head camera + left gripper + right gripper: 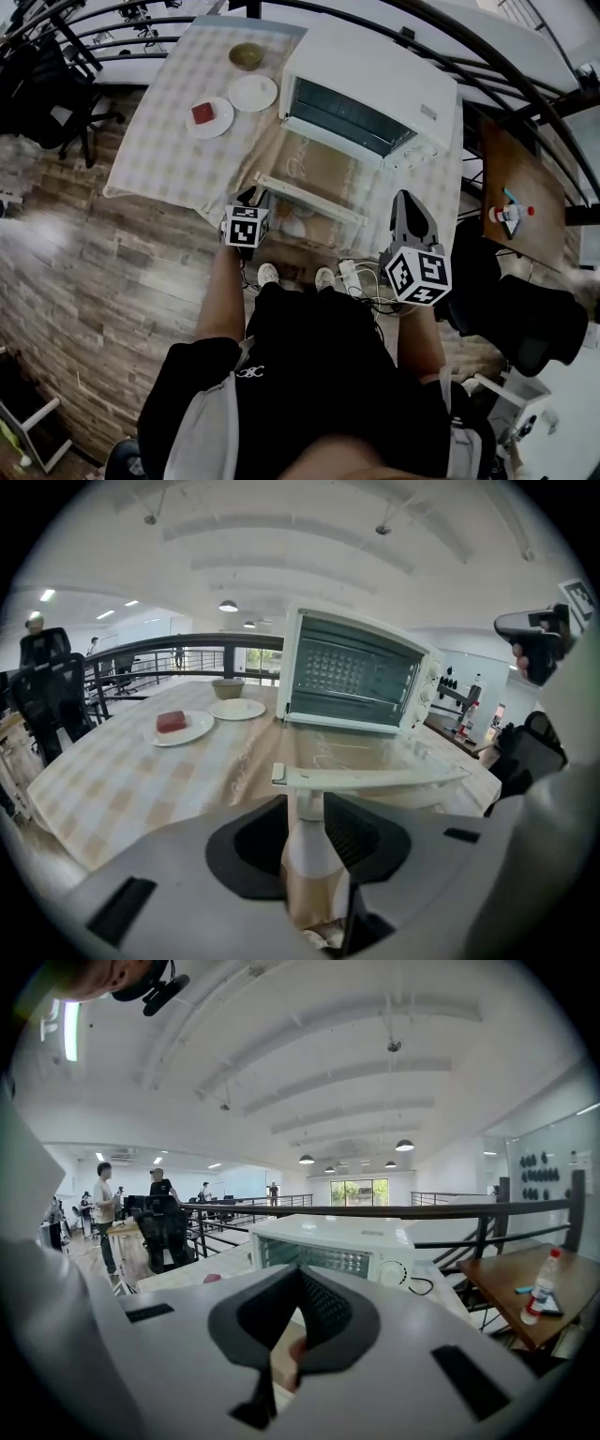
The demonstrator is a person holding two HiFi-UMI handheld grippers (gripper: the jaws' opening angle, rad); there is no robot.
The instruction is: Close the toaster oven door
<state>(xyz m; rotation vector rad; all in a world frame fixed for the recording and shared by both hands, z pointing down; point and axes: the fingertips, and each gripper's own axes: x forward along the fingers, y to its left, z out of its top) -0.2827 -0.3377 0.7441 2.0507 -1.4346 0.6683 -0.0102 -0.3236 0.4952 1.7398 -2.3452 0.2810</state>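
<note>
A checked cloth covers the table (155, 150). At its left stands a plate (210, 119) bearing a red block (202, 113), then an empty plate (253, 93) and a small bowl (247, 56) behind it; none carries any print that can be read.

The left gripper (255, 197) reaches the near edge of the table, and its jaws pinch the left post of the door handle (309, 199); the post fills the gap between the ribbed pads.

The toaster oven (375, 70), white, stands at the back right of the table. Its door (319, 173) lies folded down flat toward the person, fully open. Faint script shows on the glass, but it is too pale to read, and the markings round the dials (424, 691) are too small to make out.

The right gripper (404, 197) hangs off the table's right corner, clear of the door, its jaws pressed together at the tips with nothing between them. Both cubes show only black square markers.

Far right, a brown side table (534, 192) holds a red-capped bottle (511, 214); its label is illegible, and the frame cuts the table off.
</note>
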